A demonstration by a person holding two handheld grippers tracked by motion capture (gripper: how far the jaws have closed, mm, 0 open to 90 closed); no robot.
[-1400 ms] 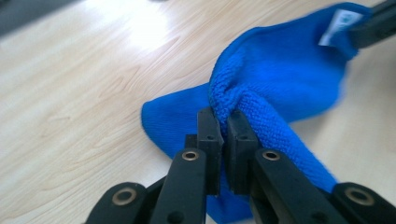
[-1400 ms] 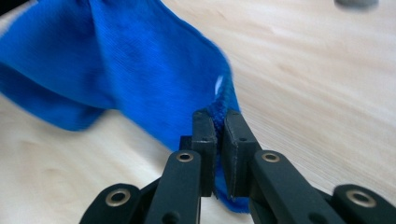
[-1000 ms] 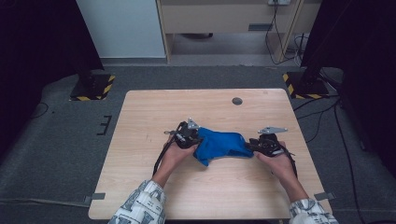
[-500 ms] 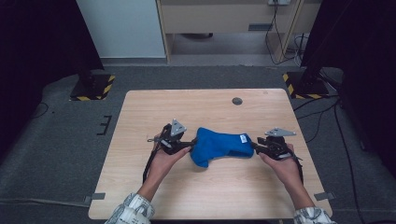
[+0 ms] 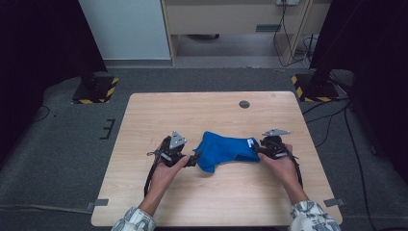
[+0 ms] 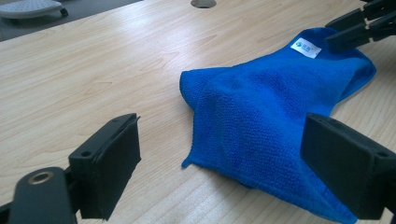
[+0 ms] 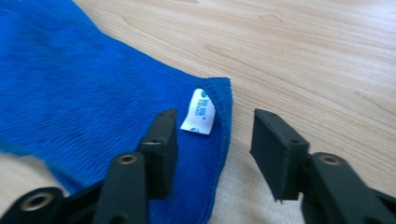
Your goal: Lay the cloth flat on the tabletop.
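Observation:
A blue cloth (image 5: pixel 223 150) with a white label (image 7: pixel 198 112) lies rumpled on the wooden table (image 5: pixel 211 110), between my two grippers. My left gripper (image 5: pixel 195 159) sits just left of the cloth's hanging corner. Its jaws have just been opening and stand wide apart in the left gripper view, with the cloth (image 6: pixel 261 107) lying ahead of them and no pad touching it. My right gripper (image 5: pixel 255 148) is at the cloth's right end. It is open, its jaws either side of the labelled edge (image 7: pixel 224 121), one jaw over the fabric, the other over bare wood.
A round cable hole (image 5: pixel 244 104) is set in the table near its far edge. Two floor stands with yellow-and-black stripes (image 5: pixel 96 89) (image 5: pixel 312 86) flank the far corners. A cabinet stands behind. Bare wood lies in front of and behind the cloth.
My left gripper has let go of the cloth, opened and drawn back to the left. The cloth has settled and spread out on the table. The right gripper has stayed at its end.

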